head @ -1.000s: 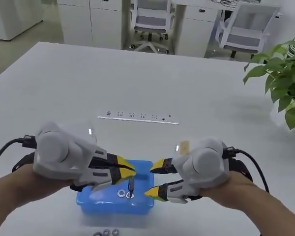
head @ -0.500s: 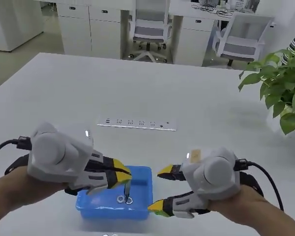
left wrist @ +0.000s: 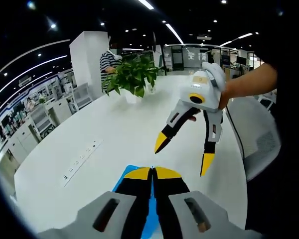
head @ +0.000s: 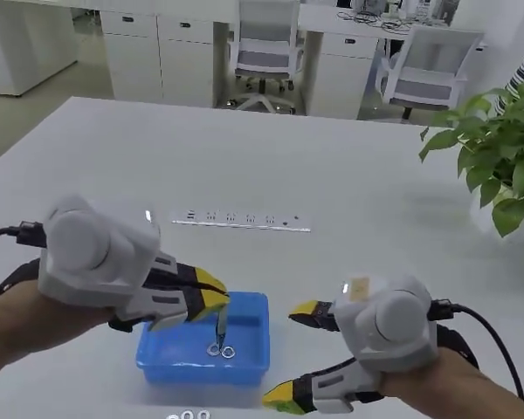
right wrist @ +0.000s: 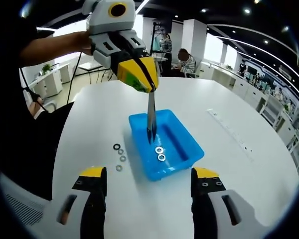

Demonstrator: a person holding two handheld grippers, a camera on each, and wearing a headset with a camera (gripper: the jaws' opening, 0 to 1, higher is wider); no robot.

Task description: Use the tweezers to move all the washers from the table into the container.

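A blue container (head: 244, 316) sits on the white table near me, with two washers (head: 221, 352) inside. My left gripper (head: 214, 292) hangs over it, shut on the tweezers (head: 221, 327), which point down with their tips just above those washers. From the right gripper view the tweezers (right wrist: 152, 117) stand upright over the container (right wrist: 182, 142), and several washers (right wrist: 120, 155) lie on the table beside it. My right gripper (head: 290, 356) is open and holds nothing, to the right of the container. In the left gripper view the left gripper (left wrist: 152, 172) has its jaws together.
A power strip (head: 240, 221) lies flat in the table beyond the container. A potted plant (head: 502, 166) stands at the right edge. Office chairs (head: 262, 52) and cabinets are behind the table. More washers (head: 188, 415) lie at the table's near edge.
My right gripper has drawn back from the container toward me and to the right, its jaws wider apart. The left gripper still holds the tweezers over the container.
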